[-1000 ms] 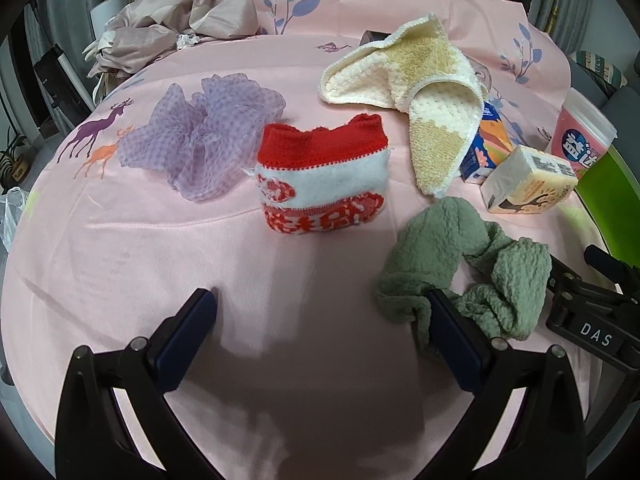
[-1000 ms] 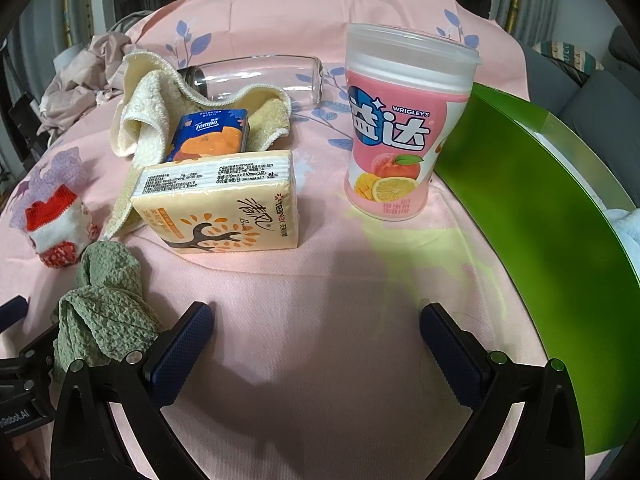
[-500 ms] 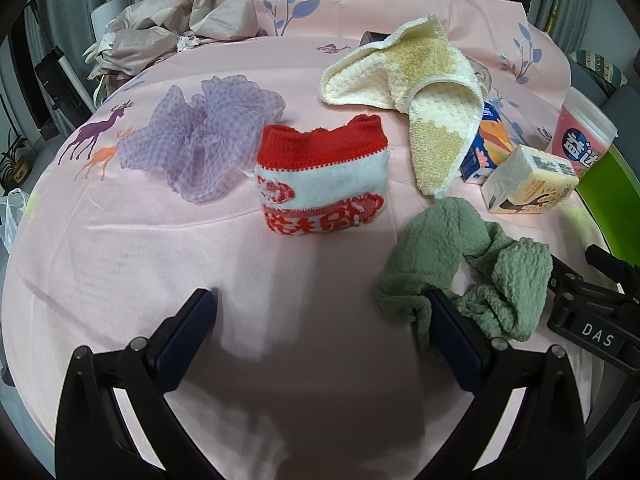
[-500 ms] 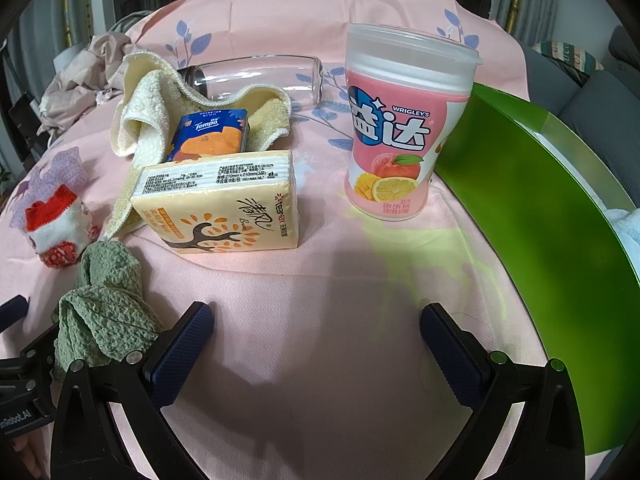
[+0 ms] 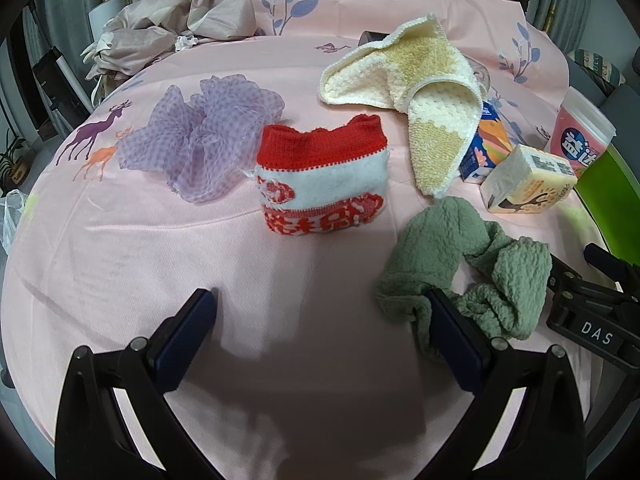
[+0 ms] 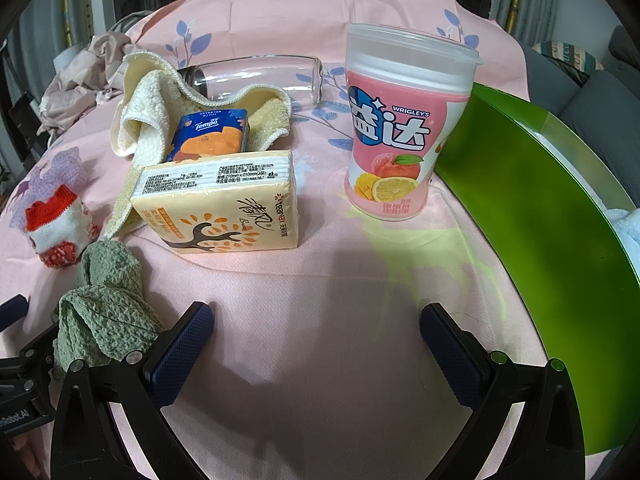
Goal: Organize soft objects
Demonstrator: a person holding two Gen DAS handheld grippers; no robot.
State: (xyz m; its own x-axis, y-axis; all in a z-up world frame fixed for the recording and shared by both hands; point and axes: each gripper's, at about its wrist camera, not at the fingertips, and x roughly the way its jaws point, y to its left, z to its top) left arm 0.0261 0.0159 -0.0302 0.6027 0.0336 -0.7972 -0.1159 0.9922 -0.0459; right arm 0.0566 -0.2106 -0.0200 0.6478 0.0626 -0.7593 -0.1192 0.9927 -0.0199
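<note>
1. Left wrist view: low over the pink surface point(image 5: 120, 264), looking forward between its tongs point(image 5: 320, 332), near the red-and-white sock point(image 5: 324, 188).
2. Right wrist view: same low height, facing the pink cup point(image 6: 404, 128) and green bin point(image 6: 540, 208).
3. Shared: green cloth point(image 5: 460, 264), yellow tissue pack point(image 6: 224, 200), cream towel point(image 5: 420, 92).

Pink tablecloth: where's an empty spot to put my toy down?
Bare cloth lies between the open left gripper and the red-and-white knitted sock, and between the open right gripper and the pink gum tub. It's crowded around the yellow tissue pack, cream towel and crumpled green cloth.
</note>
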